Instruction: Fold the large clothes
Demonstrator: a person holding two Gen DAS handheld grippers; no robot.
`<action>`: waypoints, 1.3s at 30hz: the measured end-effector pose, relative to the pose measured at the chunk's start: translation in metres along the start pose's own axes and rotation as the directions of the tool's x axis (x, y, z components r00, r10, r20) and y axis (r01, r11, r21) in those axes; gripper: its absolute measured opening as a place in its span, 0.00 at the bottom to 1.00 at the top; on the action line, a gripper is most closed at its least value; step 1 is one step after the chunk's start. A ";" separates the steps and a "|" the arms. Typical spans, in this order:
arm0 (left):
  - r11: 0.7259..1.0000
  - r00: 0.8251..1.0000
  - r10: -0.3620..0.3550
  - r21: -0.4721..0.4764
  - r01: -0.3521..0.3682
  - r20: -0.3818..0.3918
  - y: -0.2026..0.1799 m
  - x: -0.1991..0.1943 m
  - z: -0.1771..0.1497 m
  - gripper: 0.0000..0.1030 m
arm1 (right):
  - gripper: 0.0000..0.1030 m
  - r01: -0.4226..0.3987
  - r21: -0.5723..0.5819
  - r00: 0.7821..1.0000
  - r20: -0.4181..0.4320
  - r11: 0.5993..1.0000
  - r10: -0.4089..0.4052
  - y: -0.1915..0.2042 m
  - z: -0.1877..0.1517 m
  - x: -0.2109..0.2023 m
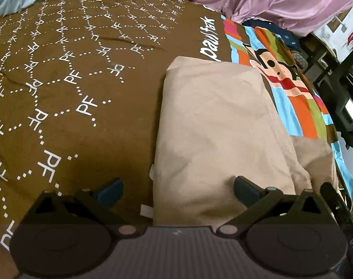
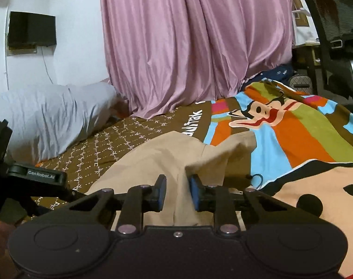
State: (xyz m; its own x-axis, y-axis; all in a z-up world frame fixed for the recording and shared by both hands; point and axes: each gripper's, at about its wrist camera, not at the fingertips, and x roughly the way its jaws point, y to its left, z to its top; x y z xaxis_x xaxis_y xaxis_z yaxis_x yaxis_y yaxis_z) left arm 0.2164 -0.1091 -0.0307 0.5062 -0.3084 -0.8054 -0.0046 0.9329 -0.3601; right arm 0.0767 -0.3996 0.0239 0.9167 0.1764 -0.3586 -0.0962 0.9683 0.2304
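Beige garment (image 1: 213,125), partly folded into a long slab, lying on the brown bedspread (image 1: 60,69) near the cartoon monkey print (image 1: 276,69), with one end drawn up in a ridge. Right hand-held gripper (image 2: 176,193) clenched on that raised ridge of beige cloth, blue pads (image 2: 161,193) pressing it from both sides. Left hand-held gripper (image 1: 178,189) released, jaws spread wide over the garment's near end, nothing pinched between them.

Step in hand, by the look of it: lifting one end to carry it over for the next fold. Best done with the pinch kept firm on all layers, the lift slow and level, the pulled end laid square onto the far end of the garment so the edges match. Worth pinning the near end with the left hand-held gripper to stop the slab sliding on the soft bed. Risk: inner layers slipping out and spoiling the fold.

Beyond the garment: grey pillow (image 2: 48,116) toward the head of the bed, pink curtain (image 2: 195,46) behind, black mesh chair (image 2: 334,23) off past the monkey print, dark screen (image 2: 32,31) on the white wall above the pillow.
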 end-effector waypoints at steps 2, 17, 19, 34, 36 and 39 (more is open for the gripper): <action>1.000 1.000 -0.001 -0.001 0.001 0.000 0.001 0.000 0.000 1.00 | 0.28 0.018 0.051 1.000 0.001 0.999 -0.018 -0.010 0.001 -0.001; 0.987 0.991 -0.132 0.083 0.135 -0.035 -0.007 -0.002 0.010 0.99 | 0.50 0.025 0.629 0.983 -0.156 0.777 0.094 -0.129 -0.017 0.023; 0.985 0.992 -0.117 0.119 0.122 -0.045 -0.011 0.001 0.011 0.99 | 0.50 0.034 0.584 0.979 -0.183 0.811 0.091 -0.121 -0.015 0.030; 0.974 1.000 -0.005 0.227 0.008 -0.016 -0.019 0.002 0.009 1.00 | 0.41 0.095 0.493 0.973 -0.231 0.865 0.026 -0.106 -0.018 0.037; 0.971 1.000 -0.001 0.239 0.003 -0.008 -0.020 0.001 0.009 1.00 | 0.41 0.099 0.462 0.971 -0.237 0.881 0.015 -0.102 -0.018 0.039; 0.972 1.000 -0.004 0.234 0.005 -0.006 -0.019 0.000 0.008 1.00 | 0.41 0.096 0.464 0.972 -0.234 0.881 0.017 -0.100 -0.020 0.040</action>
State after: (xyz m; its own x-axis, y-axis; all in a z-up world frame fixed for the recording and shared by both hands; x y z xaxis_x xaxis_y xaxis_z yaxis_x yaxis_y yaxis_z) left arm 0.2239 -0.1258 -0.0199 0.5009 -0.3132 -0.8069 0.2001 0.9489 -0.2441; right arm 0.1155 -0.4860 -0.0313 0.7988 0.2295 -0.5560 0.1830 0.7878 0.5881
